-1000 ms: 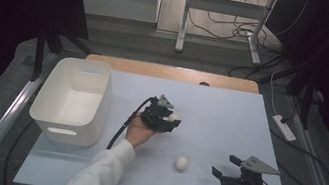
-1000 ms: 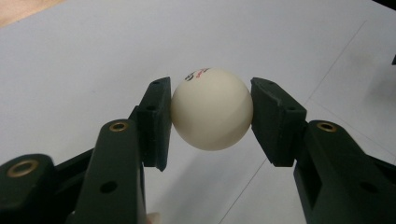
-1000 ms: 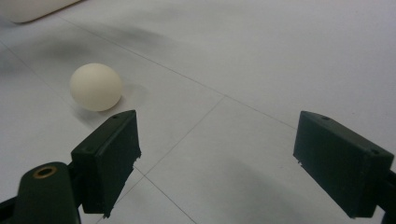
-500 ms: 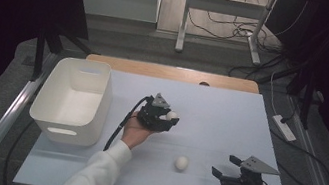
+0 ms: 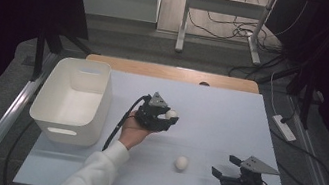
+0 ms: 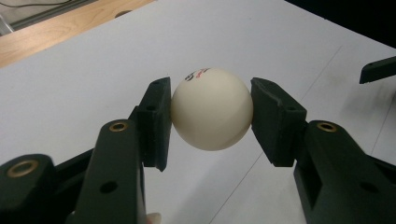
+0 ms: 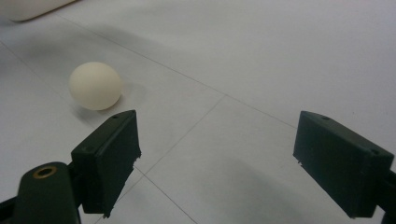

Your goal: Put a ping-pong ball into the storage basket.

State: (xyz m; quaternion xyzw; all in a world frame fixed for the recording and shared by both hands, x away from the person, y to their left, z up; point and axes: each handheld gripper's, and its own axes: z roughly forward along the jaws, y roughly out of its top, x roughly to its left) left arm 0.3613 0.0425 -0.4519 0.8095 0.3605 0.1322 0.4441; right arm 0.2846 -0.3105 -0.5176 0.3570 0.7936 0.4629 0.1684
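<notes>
A white ping-pong ball [image 6: 212, 108] with a small red and black print sits clamped between the black pads of my left gripper [image 6: 211, 87]. In the high view that gripper [image 5: 167, 117] hovers over the middle of the pale table with the ball [image 5: 171, 114] at its tip. A second white ball [image 5: 181, 163] lies loose on the table nearer the front. My right gripper [image 5: 223, 166] rests low to the right of it, jaws wide apart and empty. In the right gripper view [image 7: 217, 126] the loose ball [image 7: 95, 86] lies ahead and to the left, outside the jaws.
A white plastic bin [image 5: 66, 124] stands at the table's left side, close to the left forearm. The table [image 5: 230, 113] has a wooden strip along its far edge. Cables and a power strip [image 5: 284, 128] lie on the floor to the right.
</notes>
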